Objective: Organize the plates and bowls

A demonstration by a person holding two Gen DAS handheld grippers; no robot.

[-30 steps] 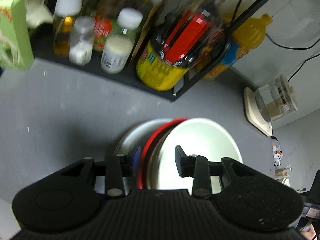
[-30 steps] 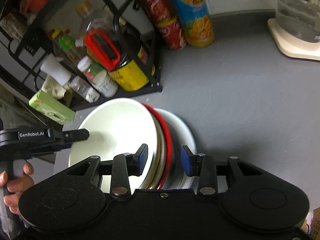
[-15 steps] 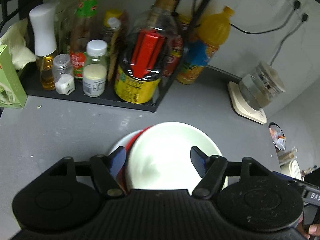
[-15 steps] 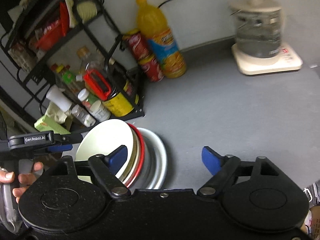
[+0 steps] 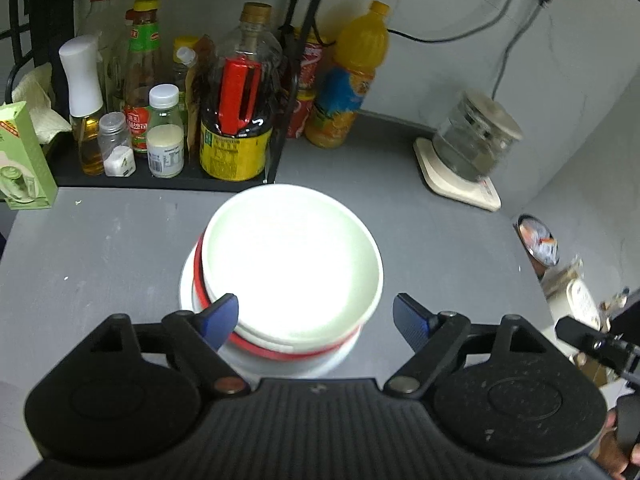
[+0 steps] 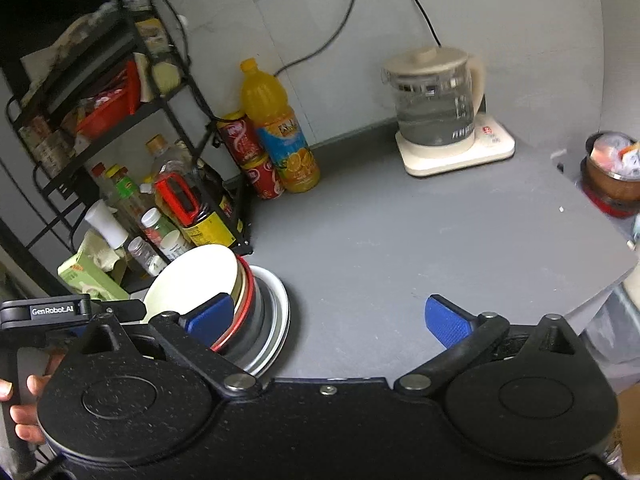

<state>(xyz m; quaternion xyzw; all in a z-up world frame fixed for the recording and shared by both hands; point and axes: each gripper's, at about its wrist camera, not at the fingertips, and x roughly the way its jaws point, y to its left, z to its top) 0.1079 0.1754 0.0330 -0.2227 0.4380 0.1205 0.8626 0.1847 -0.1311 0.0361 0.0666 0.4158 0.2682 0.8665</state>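
Note:
A stack of dishes stands on the grey counter (image 6: 380, 240): a white bowl (image 5: 292, 264) on top, a red-rimmed bowl (image 5: 280, 354) under it, and a white plate (image 5: 186, 292) at the bottom. My left gripper (image 5: 316, 312) hovers above the stack's near side, its jaws opening; the pads touch nothing. In the right wrist view the same white bowl (image 6: 192, 280) and plate (image 6: 276, 312) sit at lower left. My right gripper (image 6: 326, 314) is to the right of the stack, jaws opening, with only bare counter between them. A hand (image 6: 24, 412) holds the left gripper's body (image 6: 52, 312).
A black rack (image 5: 160, 178) of bottles and jars stands just behind the stack, with a green box (image 5: 24, 160) at its left. An orange drink bottle (image 6: 280, 128) and red cans (image 6: 256, 160) stand by the wall. A glass kettle (image 6: 436, 108) sits at back right. A pot (image 6: 608, 176) stands past the counter's right edge.
Both grippers have let go of the stack's rims, opened wide, and drawn back and up. The stack stays on the counter.

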